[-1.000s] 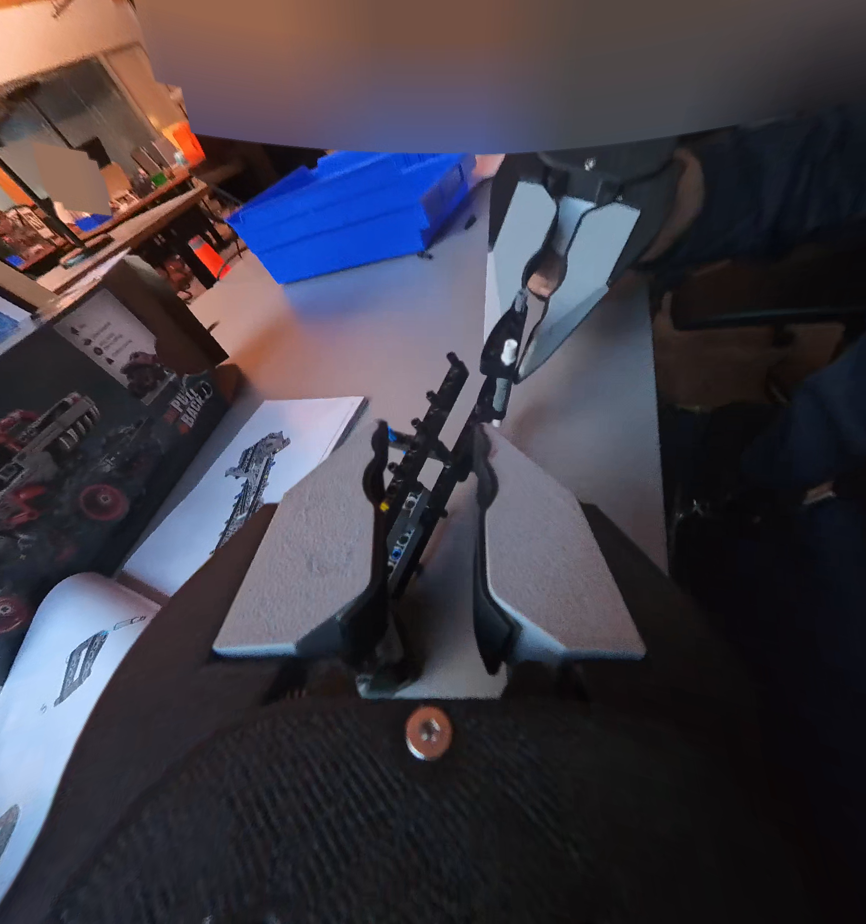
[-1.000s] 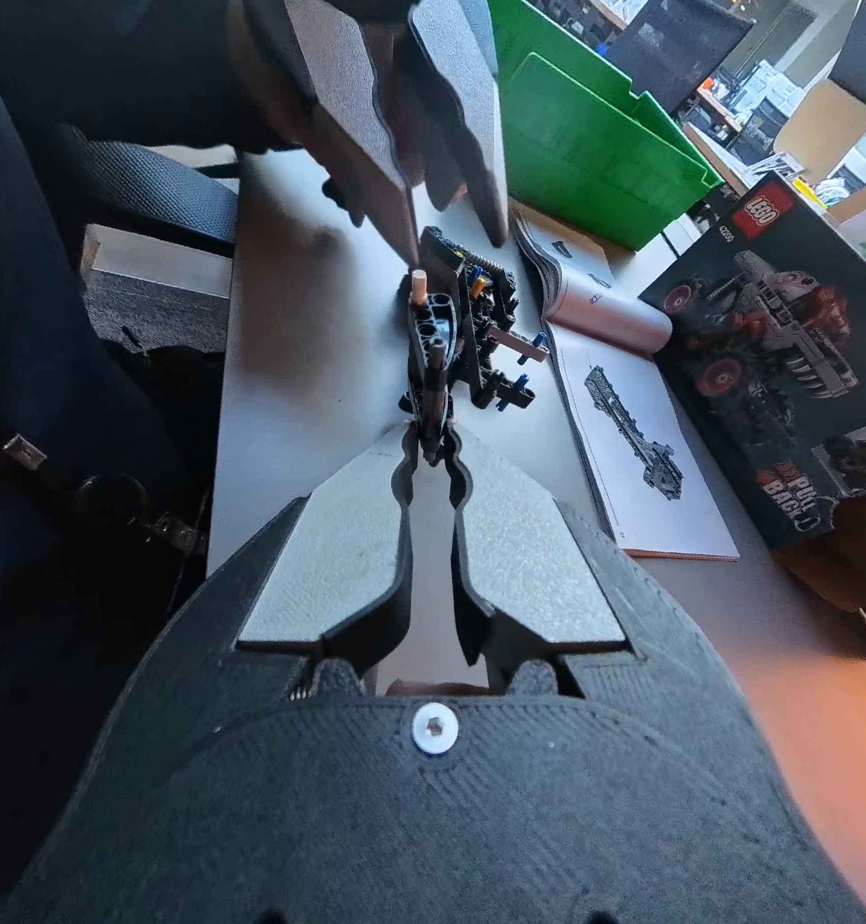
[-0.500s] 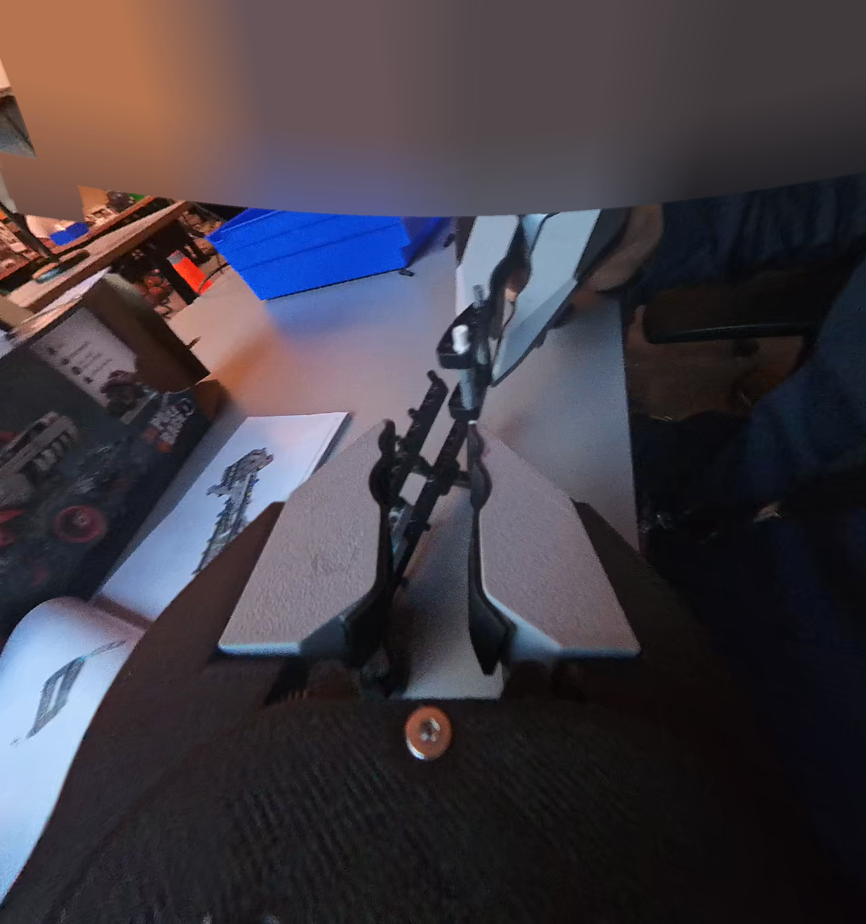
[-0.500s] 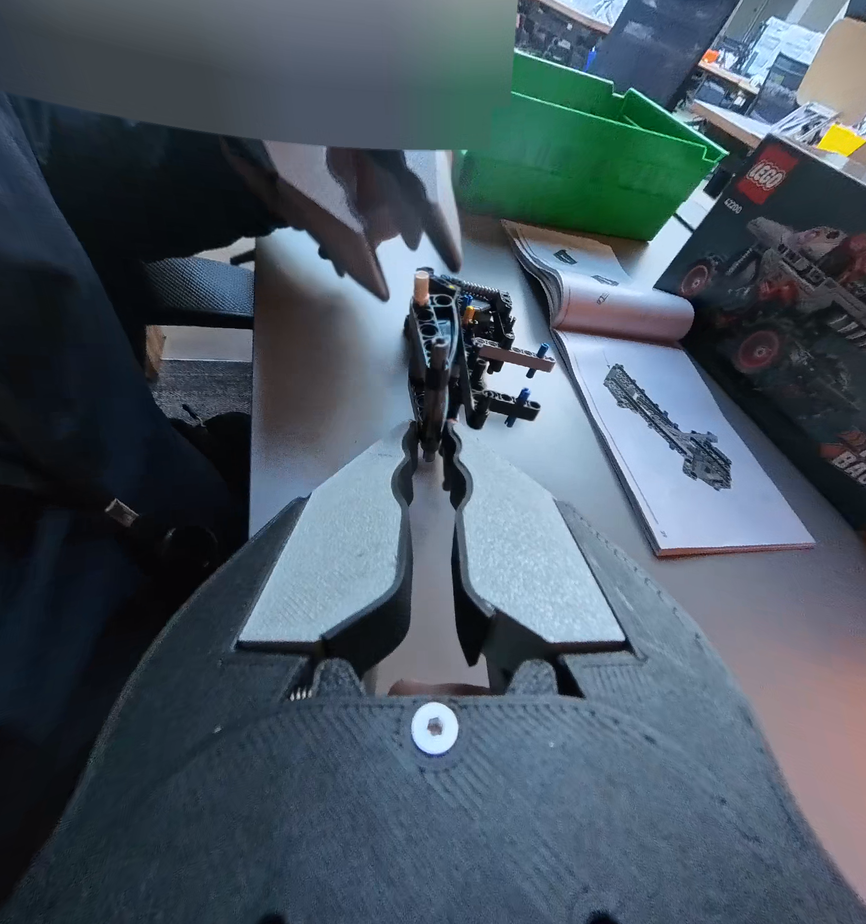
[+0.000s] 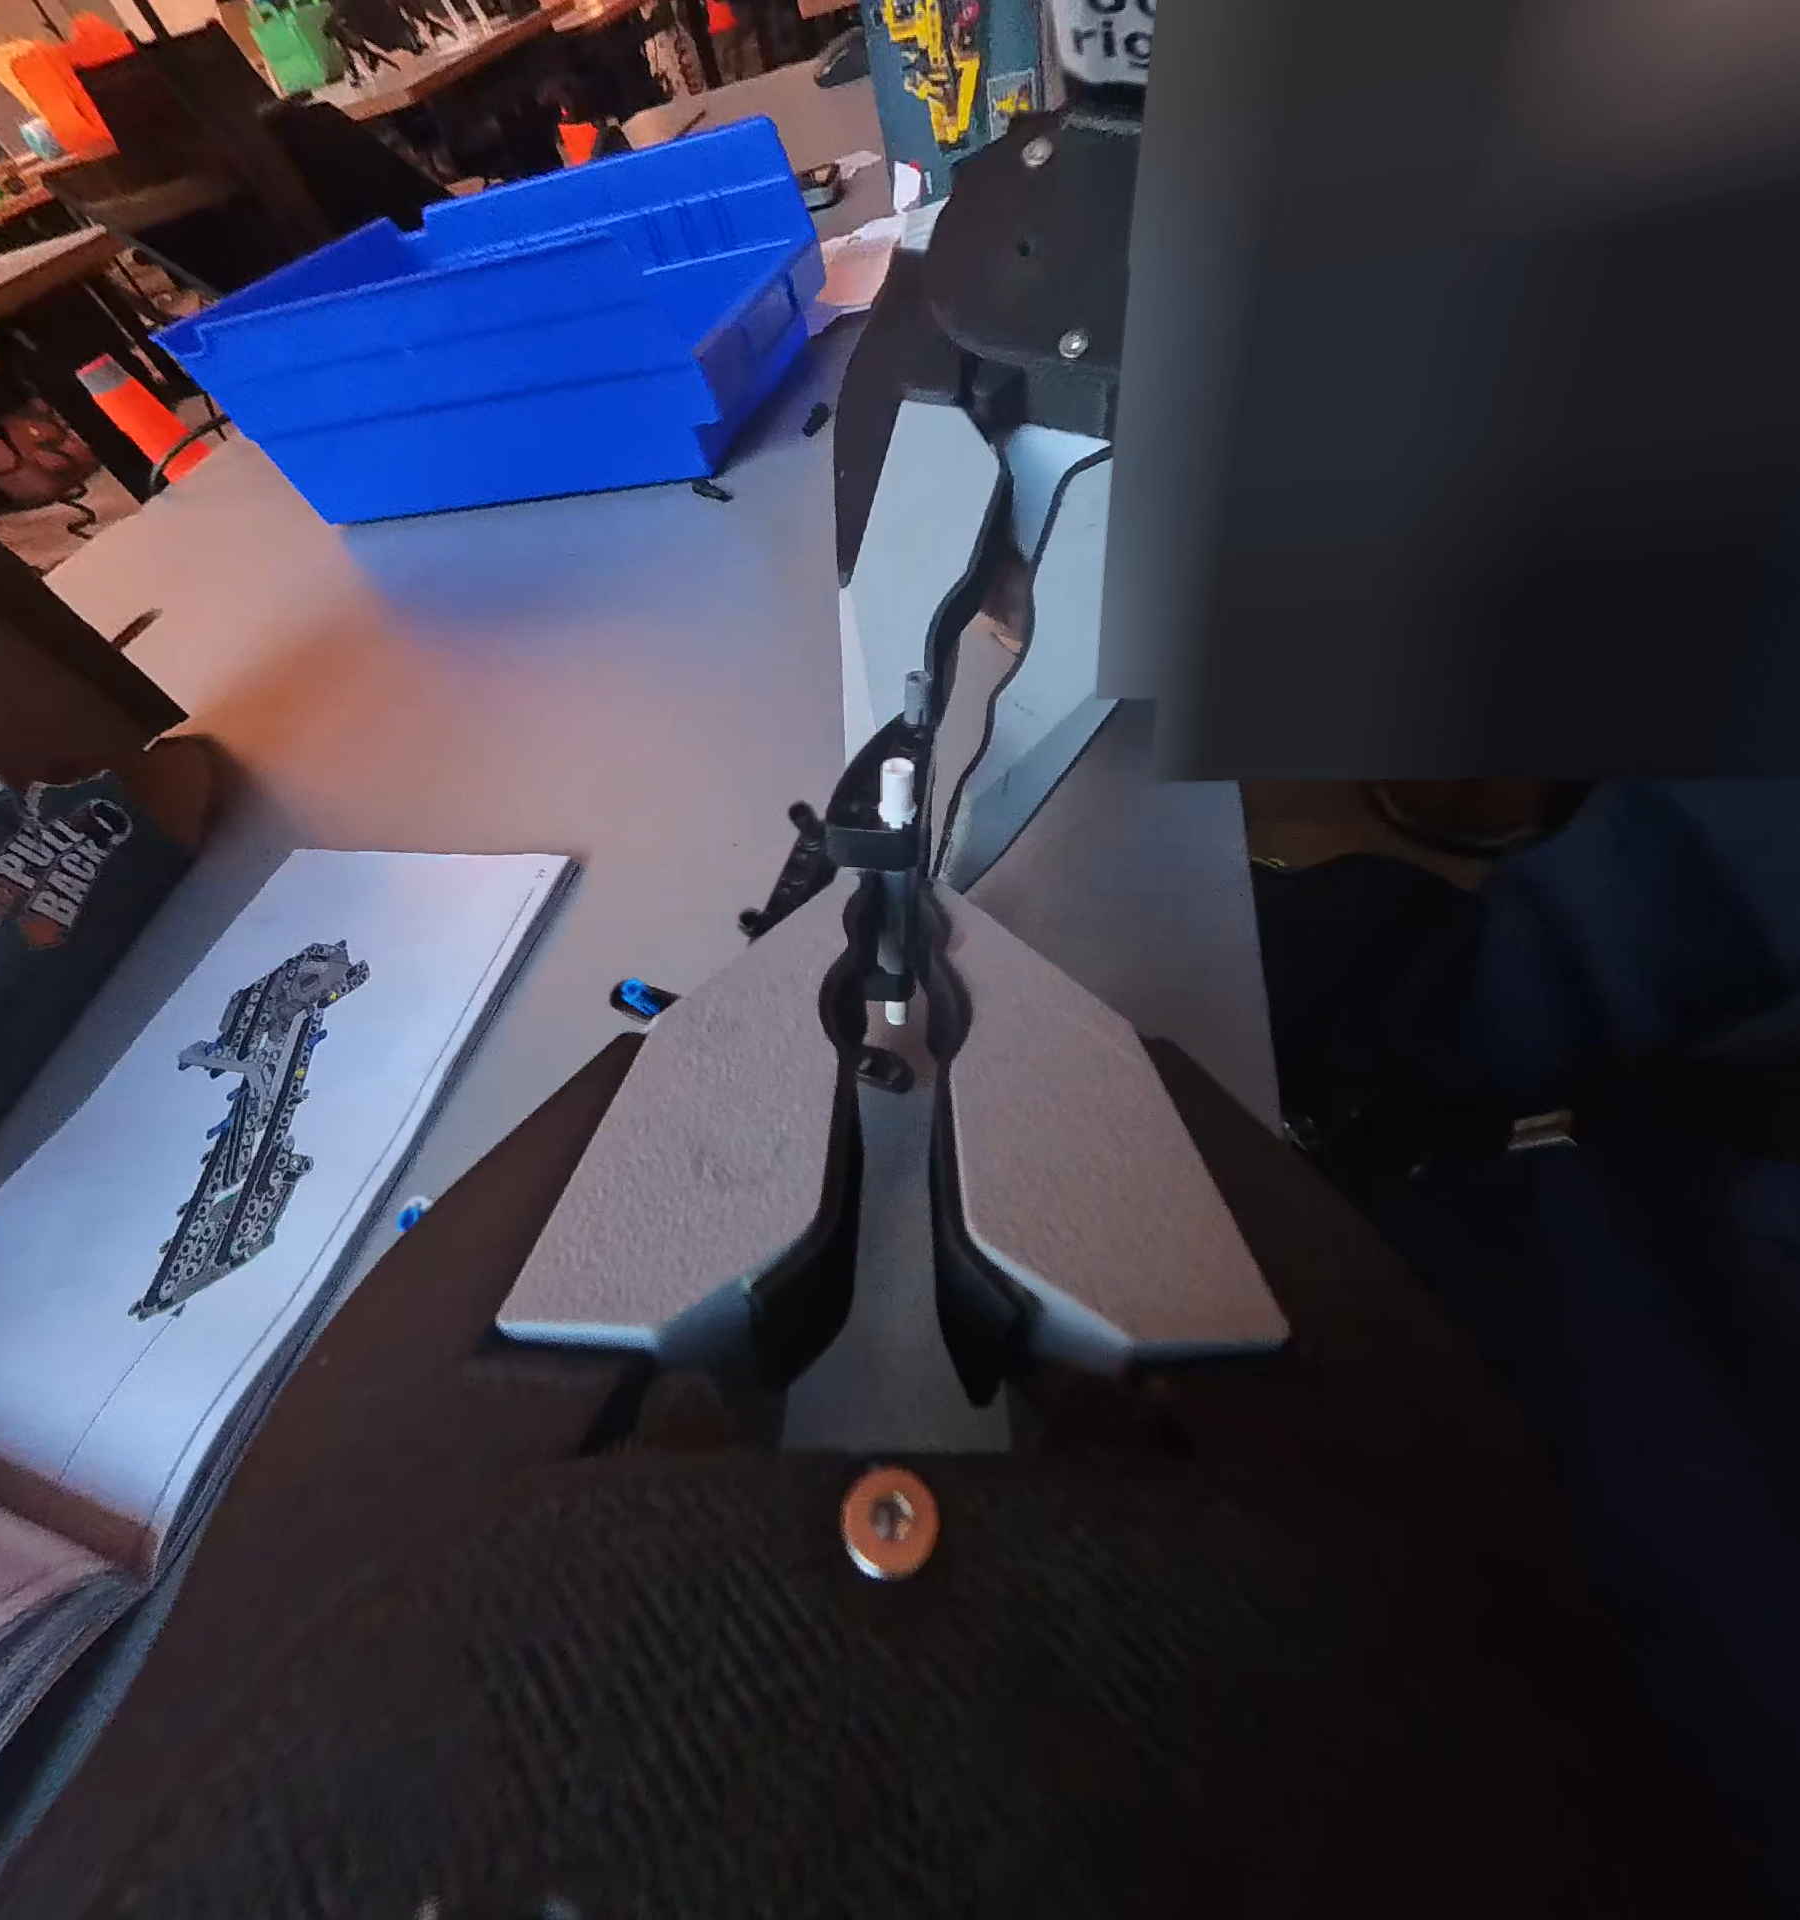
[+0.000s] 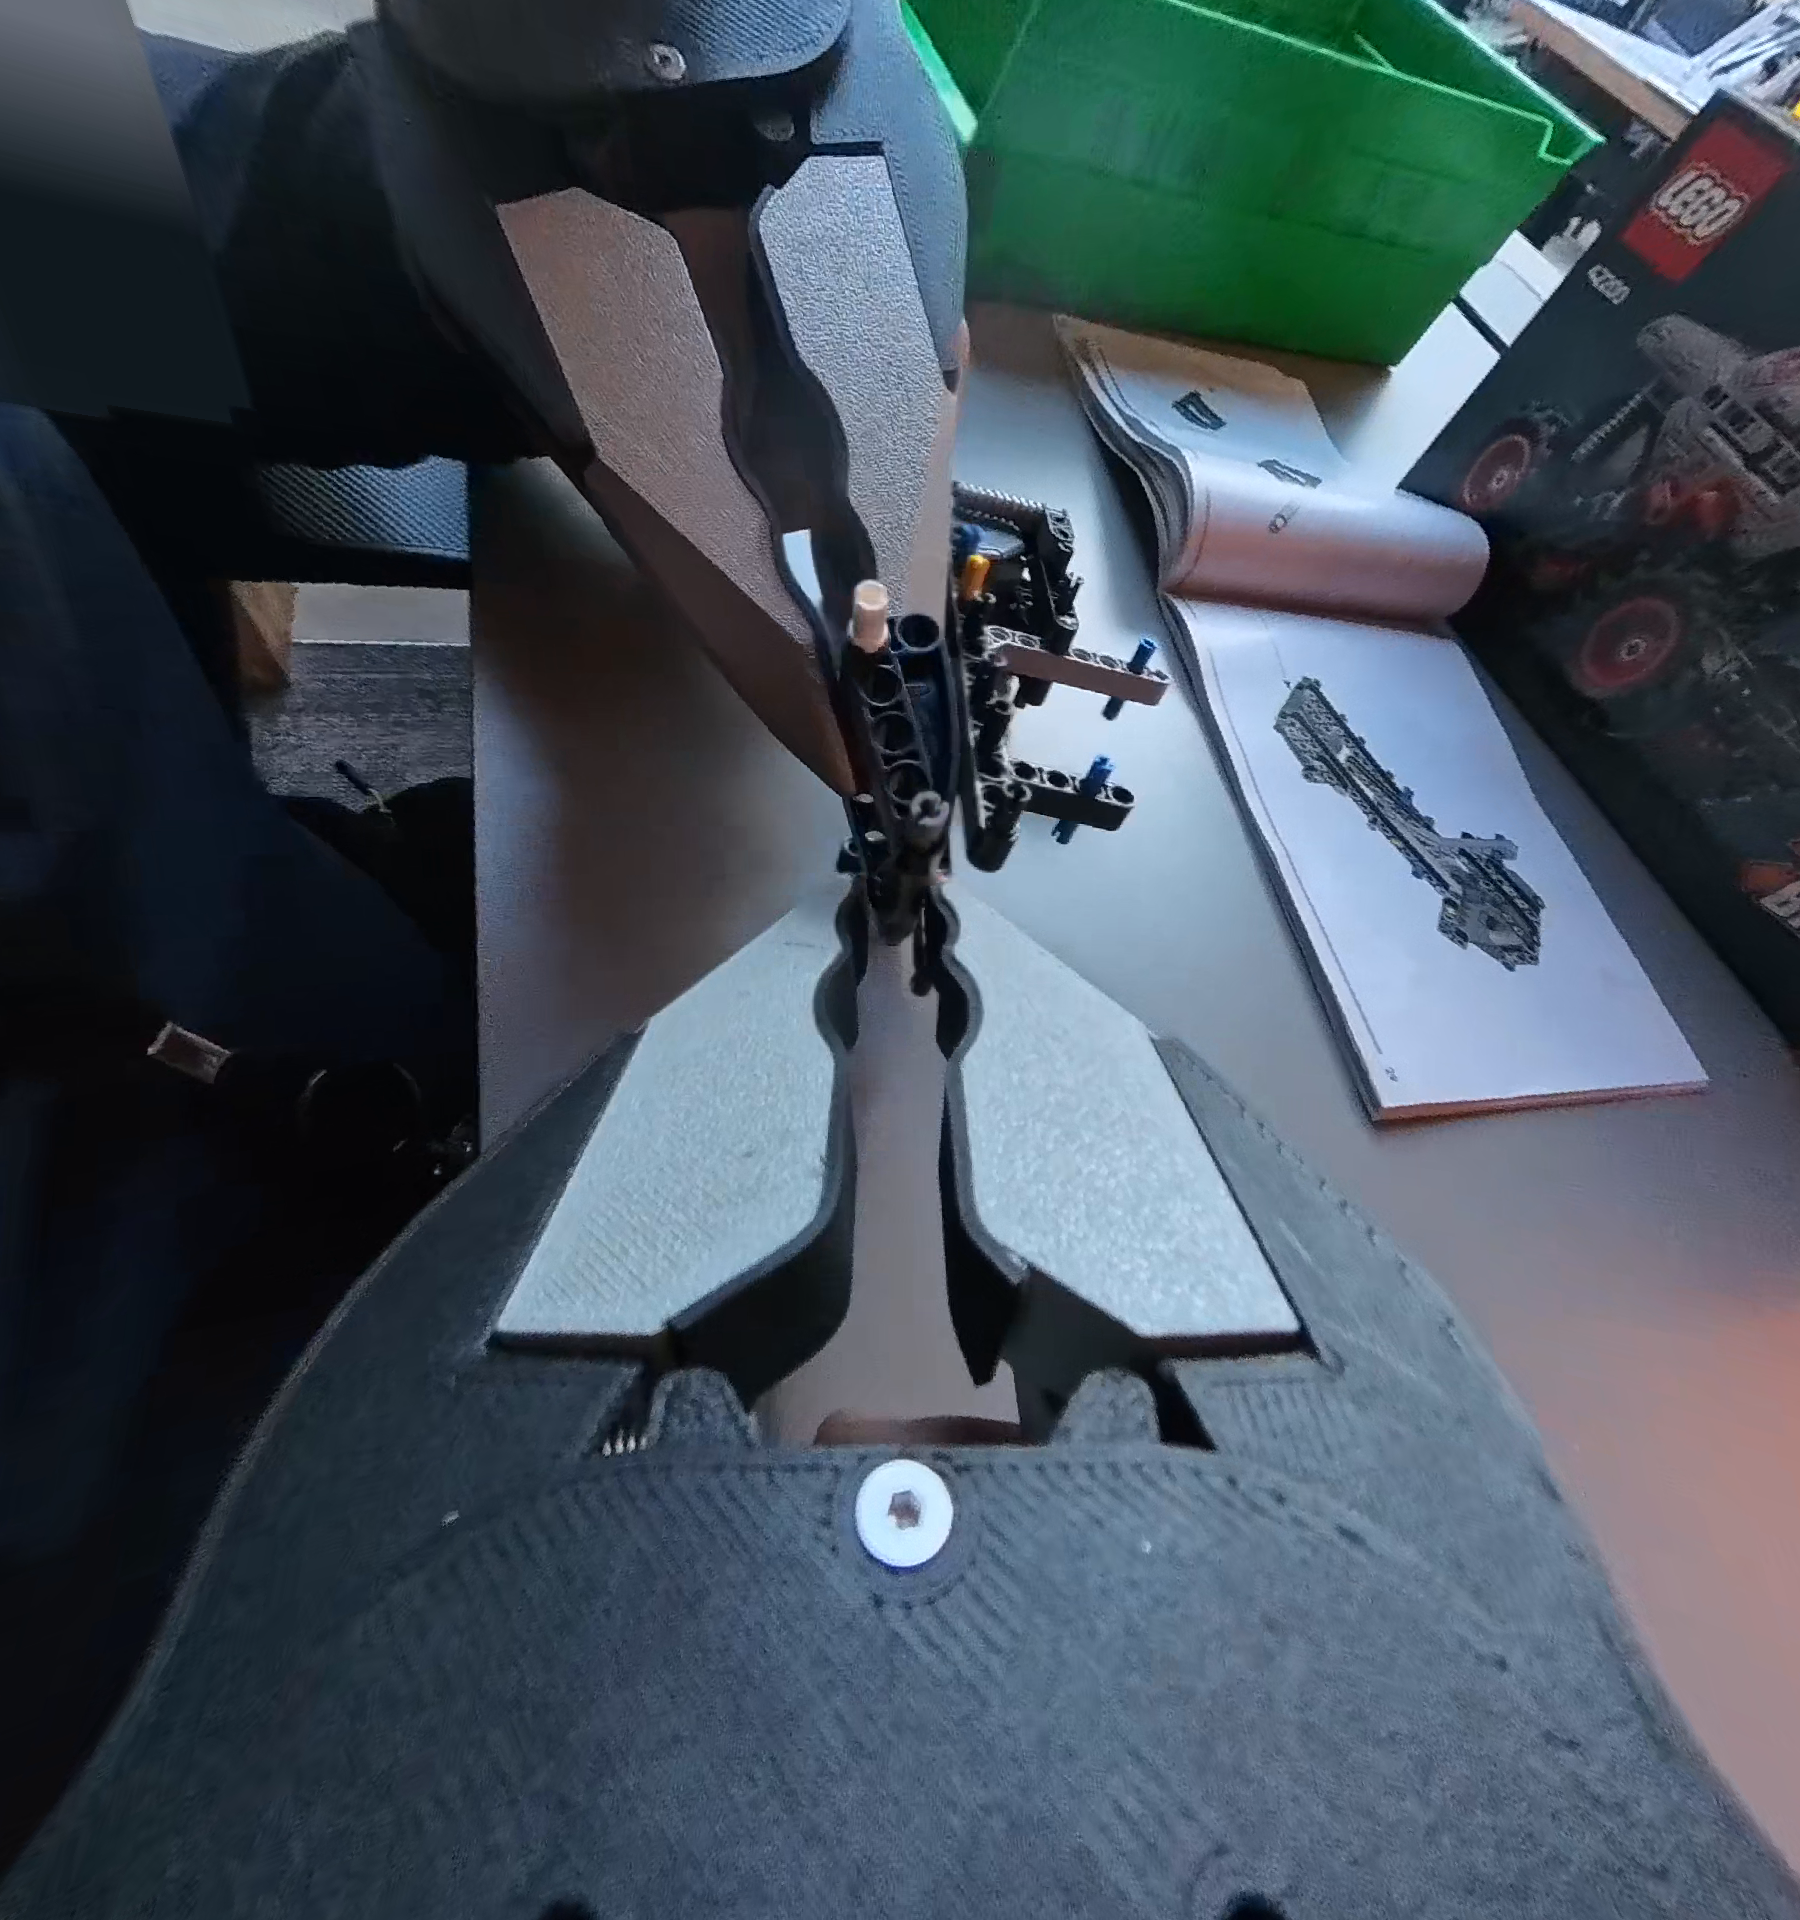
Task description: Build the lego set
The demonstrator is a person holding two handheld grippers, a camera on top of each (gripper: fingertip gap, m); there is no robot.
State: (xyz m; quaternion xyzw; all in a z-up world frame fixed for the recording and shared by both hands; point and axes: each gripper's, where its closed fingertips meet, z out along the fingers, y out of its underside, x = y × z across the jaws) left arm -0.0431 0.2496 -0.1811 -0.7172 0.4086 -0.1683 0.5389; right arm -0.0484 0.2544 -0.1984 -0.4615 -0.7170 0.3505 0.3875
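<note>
A black curved Lego panel piece (image 5: 868,821) with a pale pin (image 5: 894,792) in its top is held above the grey table. My left gripper (image 5: 891,935) is shut on its near end. My right gripper (image 6: 901,935) is shut on the other end of the same piece (image 6: 891,717), and its fingers (image 5: 896,582) come in from the far side in the left wrist view. The left gripper's fingers (image 6: 657,416) reach down from above in the right wrist view. The black chassis assembly (image 6: 1021,644) with blue pins stands on the table just behind the piece.
An open instruction booklet (image 6: 1447,831) and the set's box (image 6: 1706,520) lie at the table's side. A green bin (image 6: 1239,156) and a blue bin (image 5: 501,332) stand at opposite ends. A loose blue pin (image 5: 634,997) lies by the booklet. The table edge (image 6: 475,831) and a person's dark clothing are close. My two grippers' fingertips are within a few centimetres of each other.
My left gripper let go of the chassis assembly, which now stands on the table. It moved onto the black panel piece held by the right gripper and closed on it.
</note>
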